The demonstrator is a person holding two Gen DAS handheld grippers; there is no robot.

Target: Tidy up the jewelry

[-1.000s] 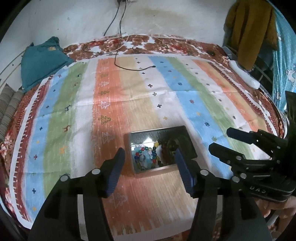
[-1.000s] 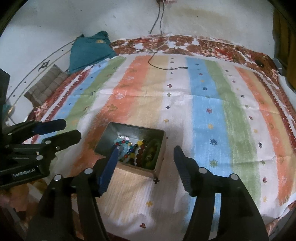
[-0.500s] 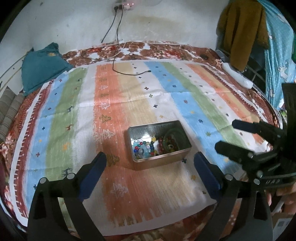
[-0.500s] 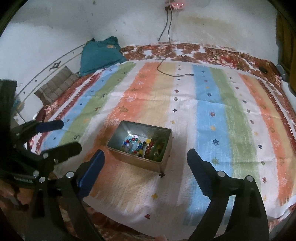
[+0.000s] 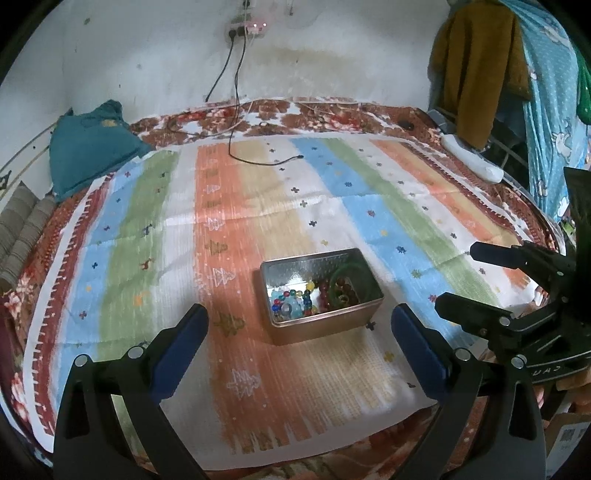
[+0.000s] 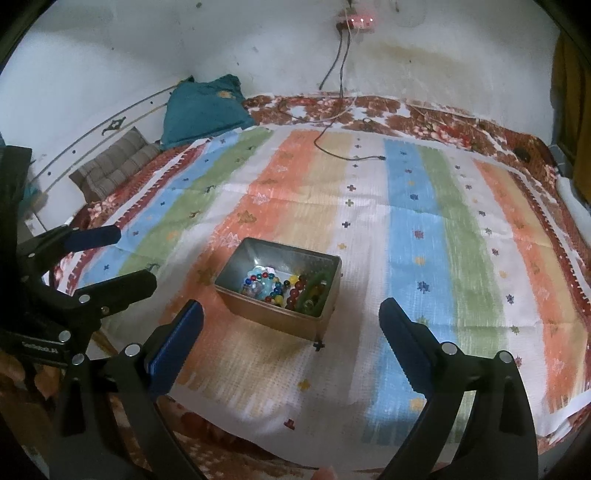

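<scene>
A rectangular metal tin (image 5: 360, 323) stands on the striped cloth, holding bead bracelets (image 5: 295, 301) of many colours and a green bangle (image 5: 347, 271). It also shows in the right wrist view (image 6: 328, 266) with the beads (image 6: 275, 286) inside. My left gripper (image 5: 299, 345) is open and empty, pulled back in front of the tin. My right gripper (image 6: 291, 338) is open and empty, also in front of the tin. Each gripper shows at the edge of the other's view: the right one (image 5: 474, 275) and the left one (image 6: 118, 258).
A striped cloth (image 5: 229, 229) covers a floral bedspread. A black charging cable (image 5: 258, 158) lies at the far end, running to a wall socket (image 5: 247, 27). A teal pillow (image 5: 88, 144) and a striped cushion (image 6: 114, 162) are far left. Clothes (image 5: 476, 70) hang at right.
Both grippers have opened wide and drawn back and up from the tin. The tin and its beads have stayed in place.
</scene>
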